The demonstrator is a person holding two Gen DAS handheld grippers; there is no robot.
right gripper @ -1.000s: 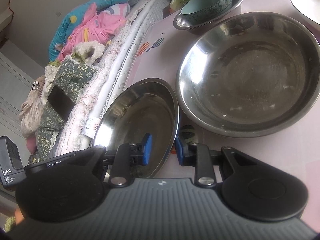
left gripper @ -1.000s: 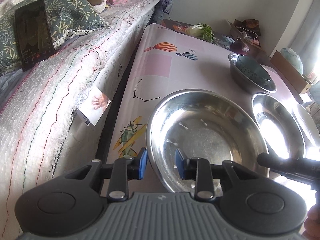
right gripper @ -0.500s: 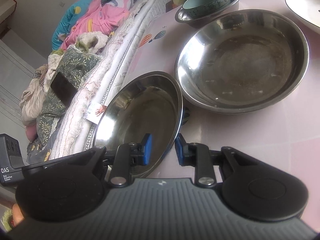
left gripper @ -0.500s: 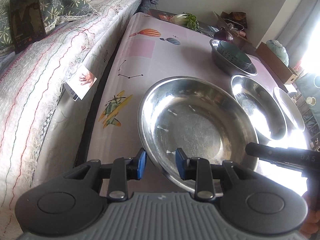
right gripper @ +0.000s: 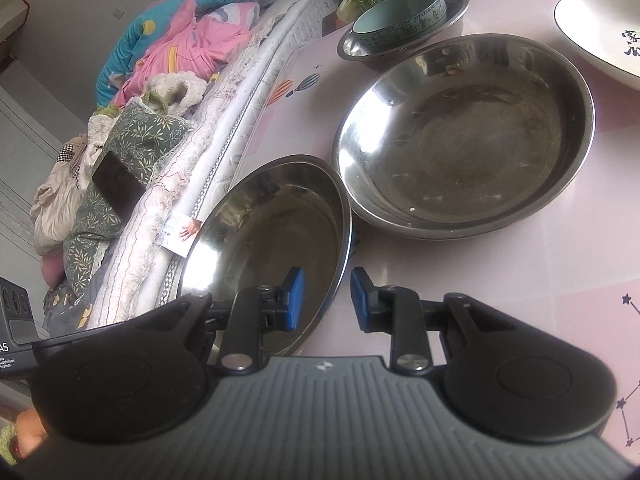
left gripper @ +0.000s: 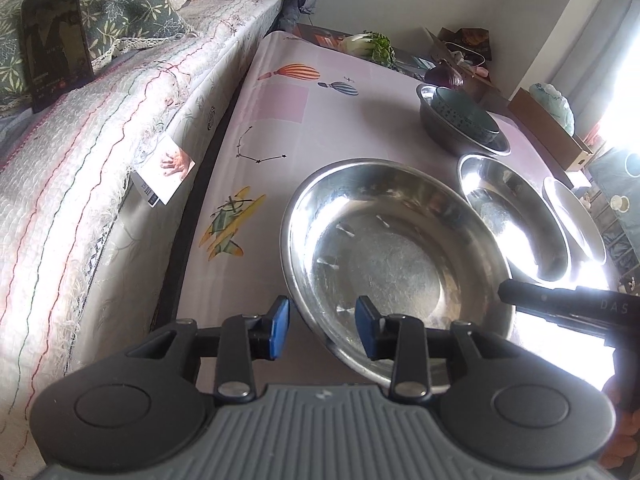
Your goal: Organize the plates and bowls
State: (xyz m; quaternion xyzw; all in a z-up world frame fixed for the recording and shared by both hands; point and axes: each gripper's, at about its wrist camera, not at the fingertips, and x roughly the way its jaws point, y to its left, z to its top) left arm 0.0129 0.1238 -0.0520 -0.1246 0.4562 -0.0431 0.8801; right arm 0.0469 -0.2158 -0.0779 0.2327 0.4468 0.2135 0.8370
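Observation:
A steel bowl (left gripper: 400, 264) rests on the pink tablecloth (left gripper: 280, 104) right in front of me. Its near-left rim runs between the blue pads of my left gripper (left gripper: 322, 328), whose jaws are opening and stand clear of the metal. In the right wrist view the same bowl (right gripper: 272, 232) has its rim between the pads of my right gripper (right gripper: 326, 300), with a gap showing on each side. Beyond it lie a wide steel bowl (right gripper: 464, 140), a white plate (right gripper: 600, 32) and a teal bowl (right gripper: 400, 16) nested in a small steel bowl (right gripper: 456, 4).
A quilted bed (left gripper: 100, 140) runs along the table's left edge, with a phone (left gripper: 56, 44) propped on a pillow. Greens (left gripper: 372, 46), a purple onion (left gripper: 444, 74) and a cardboard box (left gripper: 548, 128) sit at the far end. The other tool's black housing (left gripper: 568, 308) crosses the right side.
In the left wrist view the table has shifted as the hand moved, and the left pads now stand a little wider around the rim. The right wrist view has barely changed.

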